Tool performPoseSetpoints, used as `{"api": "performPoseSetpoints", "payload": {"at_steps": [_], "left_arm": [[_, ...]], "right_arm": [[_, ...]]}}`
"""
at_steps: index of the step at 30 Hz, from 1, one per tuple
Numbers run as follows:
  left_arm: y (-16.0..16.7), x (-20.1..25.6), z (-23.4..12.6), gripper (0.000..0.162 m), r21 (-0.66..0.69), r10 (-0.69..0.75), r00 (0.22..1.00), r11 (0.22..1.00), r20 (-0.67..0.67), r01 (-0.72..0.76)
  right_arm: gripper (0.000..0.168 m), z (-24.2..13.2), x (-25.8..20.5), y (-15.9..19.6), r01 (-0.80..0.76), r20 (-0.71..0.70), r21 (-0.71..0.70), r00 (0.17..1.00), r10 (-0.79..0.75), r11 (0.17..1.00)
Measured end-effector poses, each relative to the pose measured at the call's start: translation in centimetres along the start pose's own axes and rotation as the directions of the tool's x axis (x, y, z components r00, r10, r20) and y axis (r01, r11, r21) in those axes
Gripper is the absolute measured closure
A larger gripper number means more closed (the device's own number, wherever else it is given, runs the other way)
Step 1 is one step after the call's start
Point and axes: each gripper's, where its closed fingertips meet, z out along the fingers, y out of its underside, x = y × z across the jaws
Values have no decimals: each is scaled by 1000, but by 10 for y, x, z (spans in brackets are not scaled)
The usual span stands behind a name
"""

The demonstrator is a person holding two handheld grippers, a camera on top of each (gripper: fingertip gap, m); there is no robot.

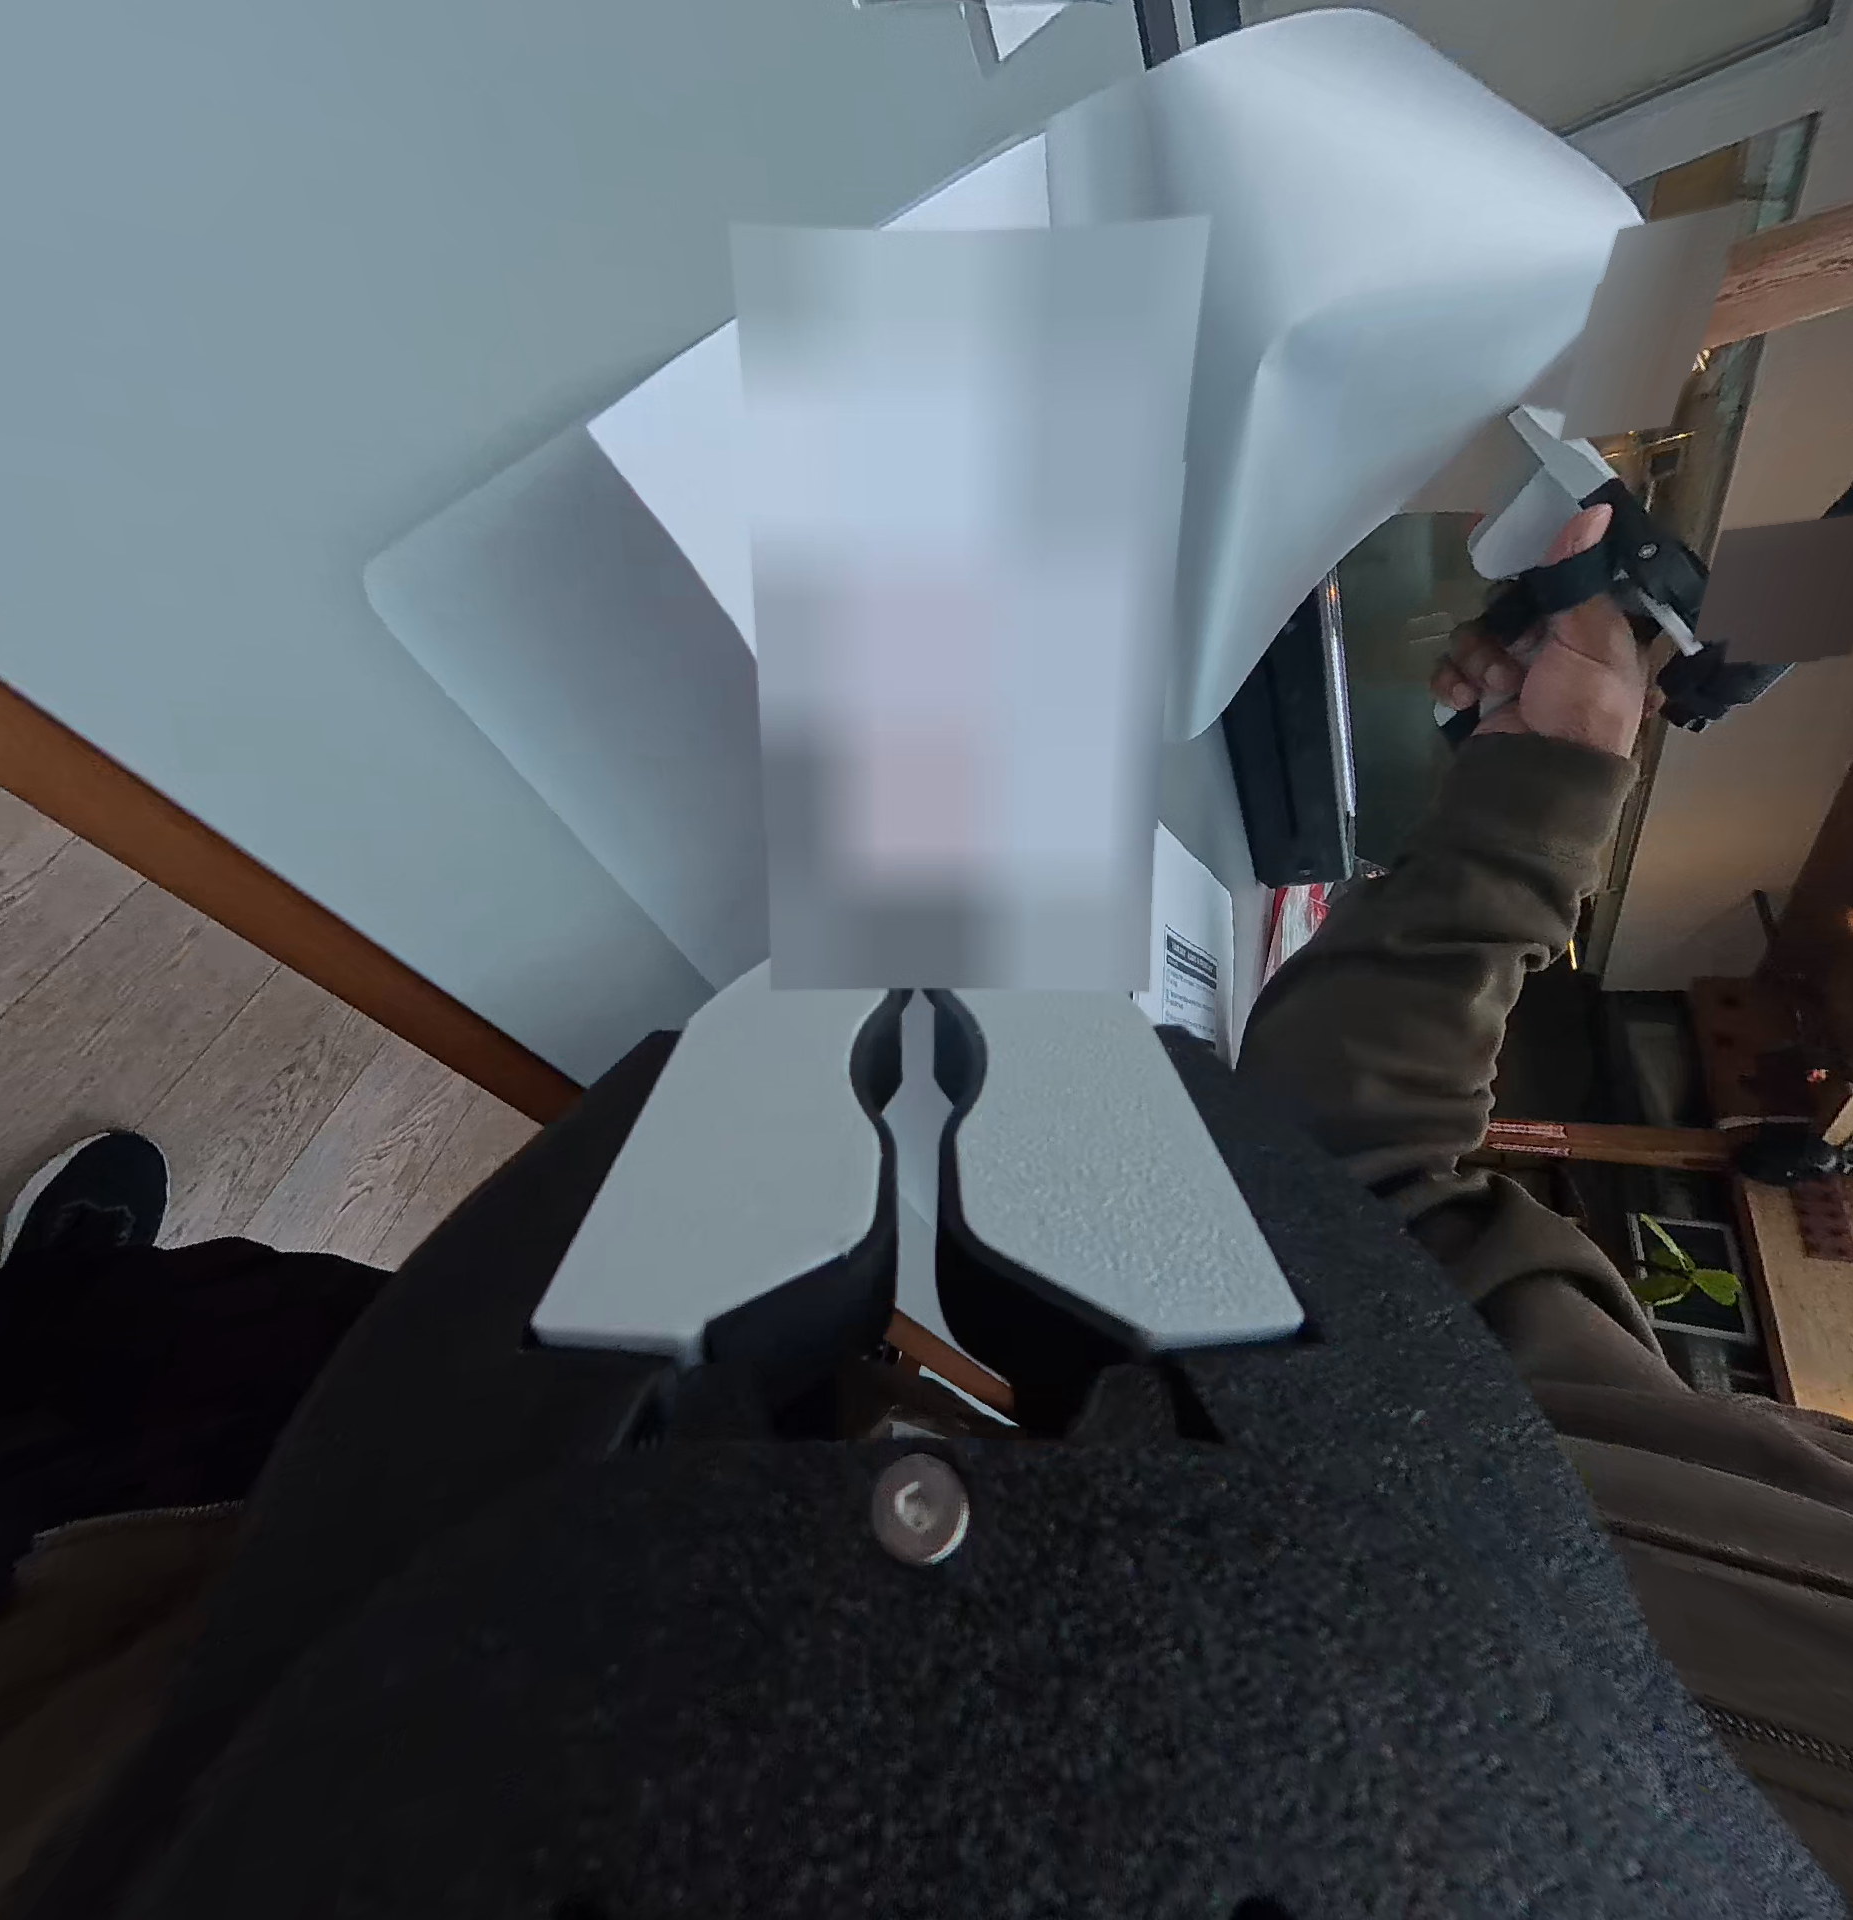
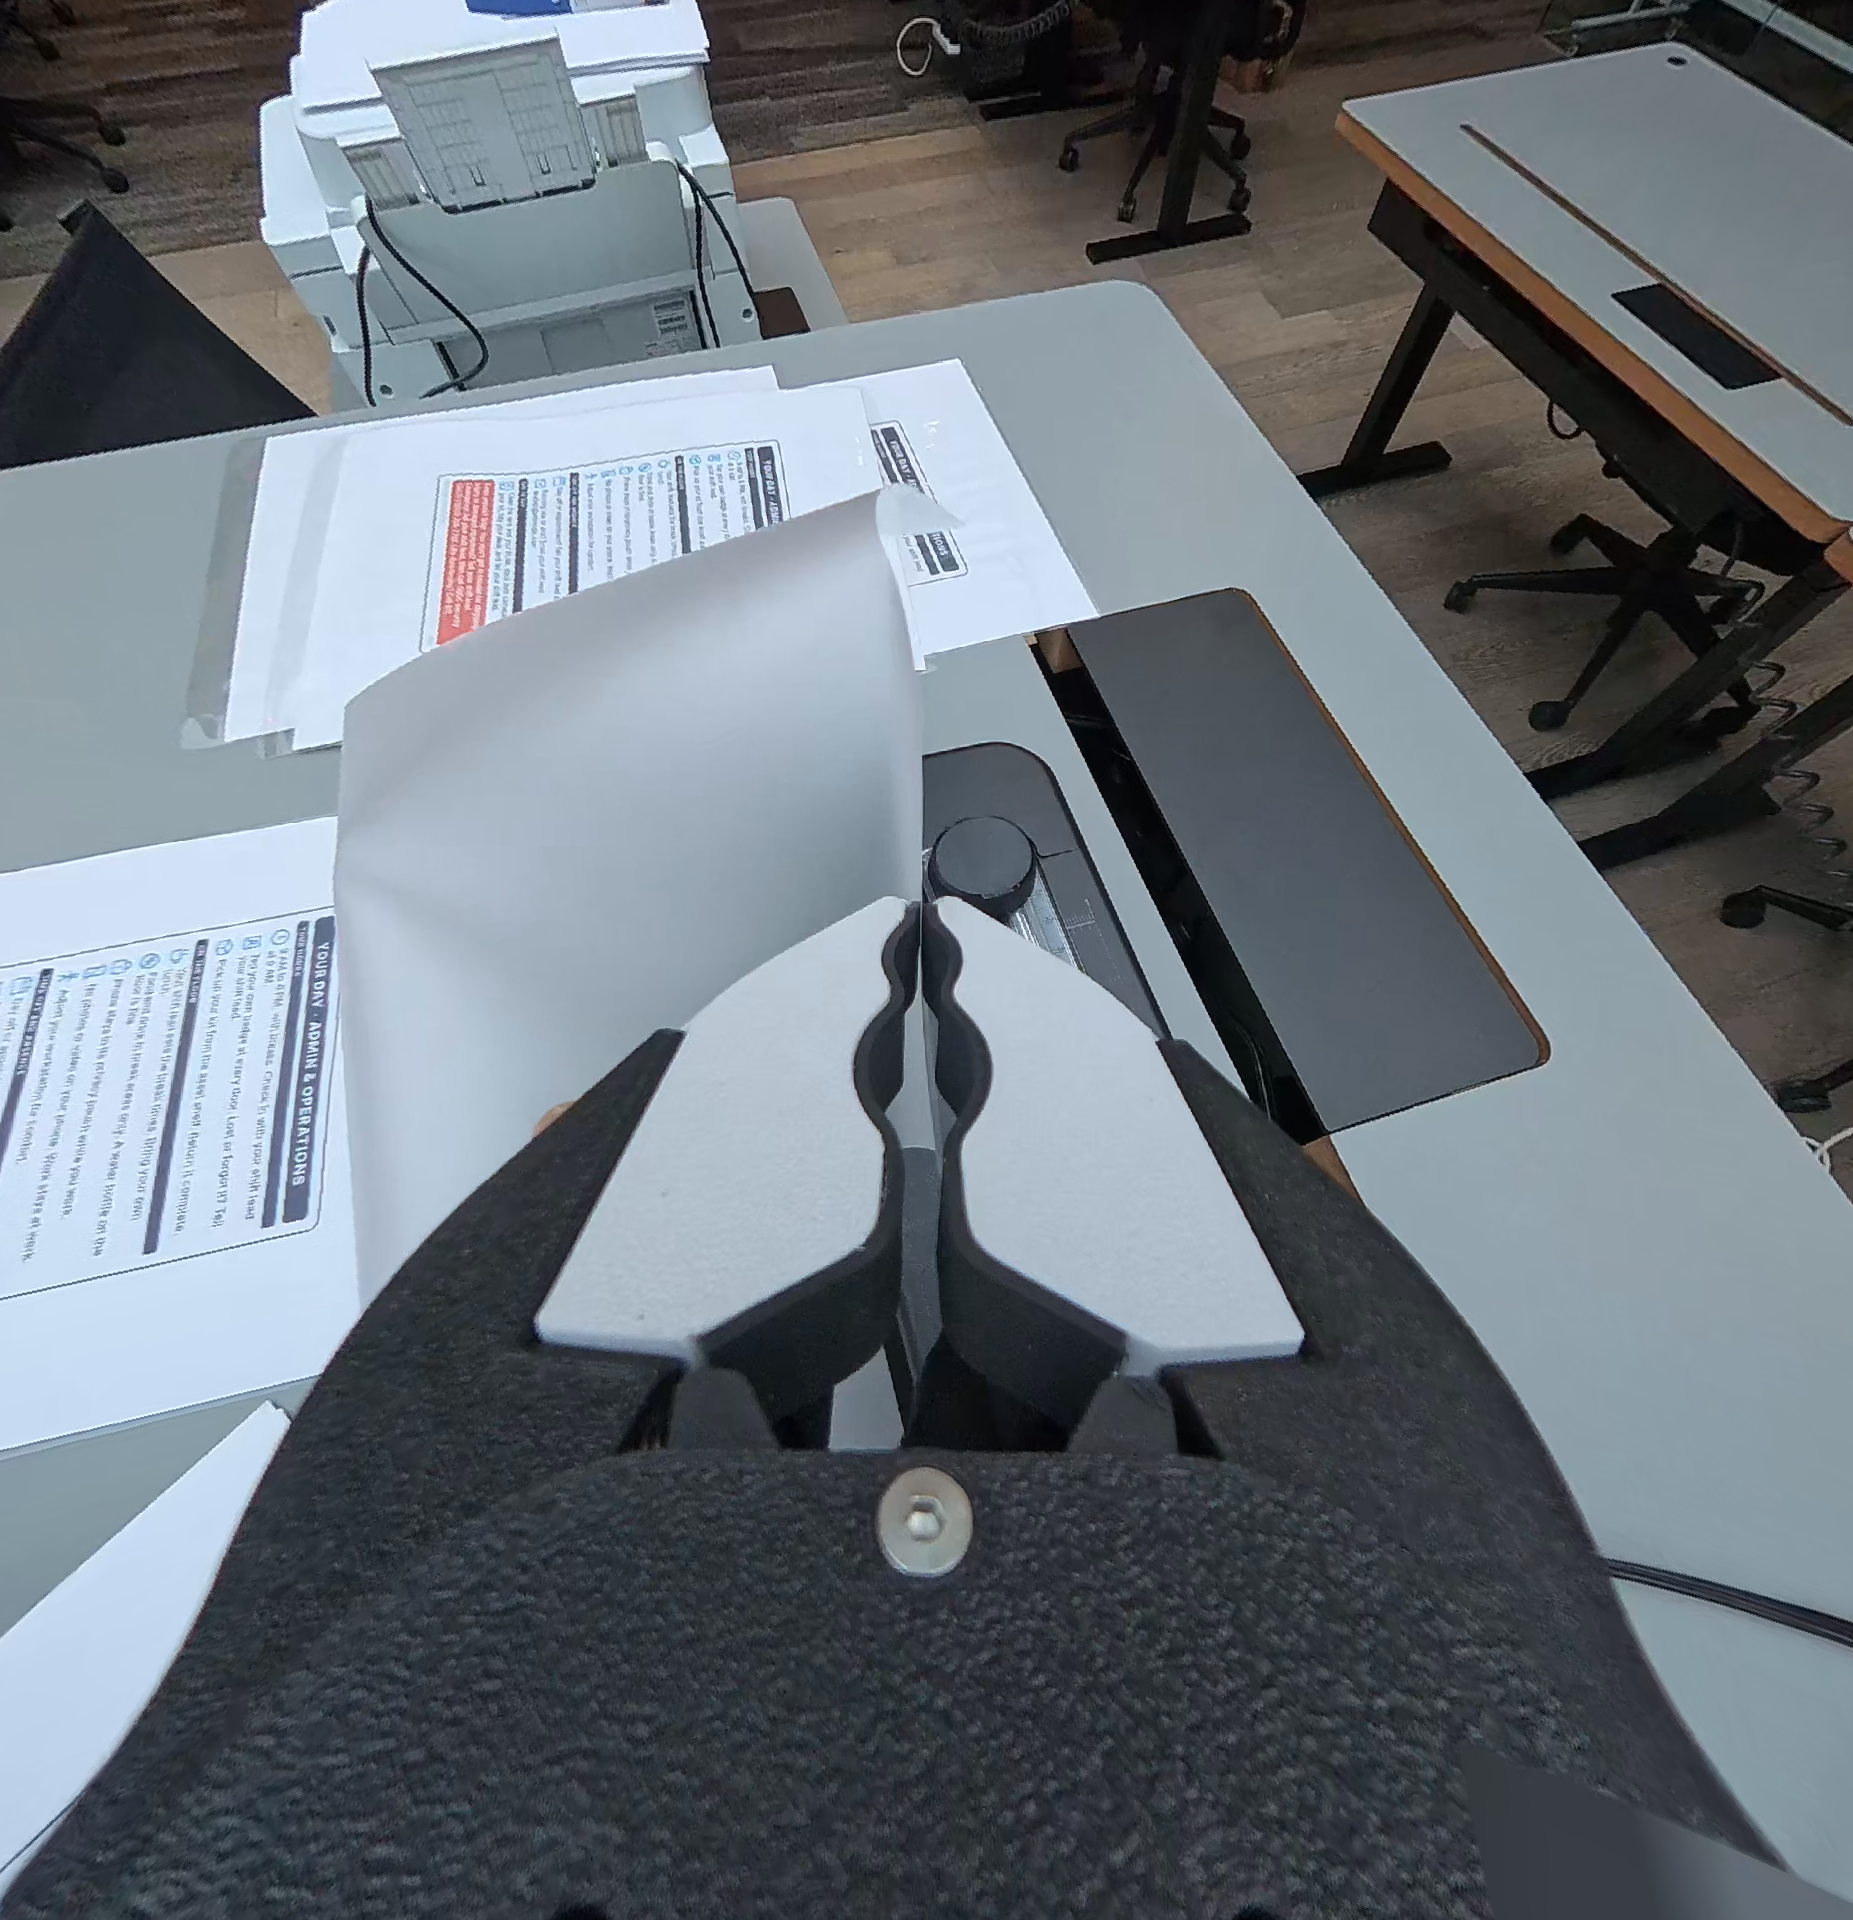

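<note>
In the right wrist view my right gripper (image 2: 920, 914) is shut on the edge of a blank white sheet of paper (image 2: 631, 831). The sheet curls up and away to the left above the grey table (image 2: 1421, 1351). In the left wrist view the same kind of white sheet (image 1: 1369, 312) bends in a big curve. Its far corner sits in the right gripper (image 1: 1524, 488), which a hand (image 1: 1556, 675) holds. My left gripper (image 1: 914, 1003) is shut, with the white sheet running between its fingers. A blurred patch hides its very tips.
Printed sheets (image 2: 143, 1091) lie at the left, with more in a clear sleeve (image 2: 589, 520) farther back. A black paper trimmer with a round knob (image 2: 979, 857) sits just past my right fingertips. A white printer (image 2: 517, 187) stands behind the table, and another desk (image 2: 1680, 229) at the right.
</note>
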Motion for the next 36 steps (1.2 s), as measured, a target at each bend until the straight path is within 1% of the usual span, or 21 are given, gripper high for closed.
{"api": "performPoseSetpoints", "payload": {"at_steps": [6, 11, 20, 23, 28, 30, 33, 35, 36], "left_arm": [[-8, 3, 4, 162, 36, 26, 999, 999, -24, -25], [-12, 16, 2, 162, 48, 44, 998, 998, -55, -42], [-26, 67, 5, 162, 112, 89, 972, 992, -219, -65], [-29, 79, 8, 162, 136, 108, 958, 988, -264, -74], [-39, 100, 11, 162, 182, 163, 921, 978, -354, -103], [-38, 92, 14, 162, 169, 178, 934, 977, -308, -130], [-28, 66, 21, 162, 114, 76, 968, 992, -241, -50], [-27, 64, 24, 162, 111, 47, 969, 994, -243, -20], [-28, 69, 25, 162, 123, 56, 964, 992, -260, -24]], "right_arm": [[168, -4, -7, -6, 8, 22, 16, 1000, -8, 1000], [168, -13, -9, -19, 2, 21, 75, 1000, -4, 997], [168, -38, 2, -48, 19, -88, 231, 996, 2, 973], [168, -42, 6, -50, 18, -111, 247, 994, 9, 969], [168, -42, 6, -50, 15, -105, 245, 994, 11, 970], [168, -41, 5, -49, 15, -102, 242, 995, 10, 970], [168, -41, 5, -49, 14, -97, 239, 995, 10, 971], [168, -41, 3, -49, 14, -92, 237, 996, 8, 971], [168, -41, 3, -49, 15, -91, 238, 996, 7, 971]]}}
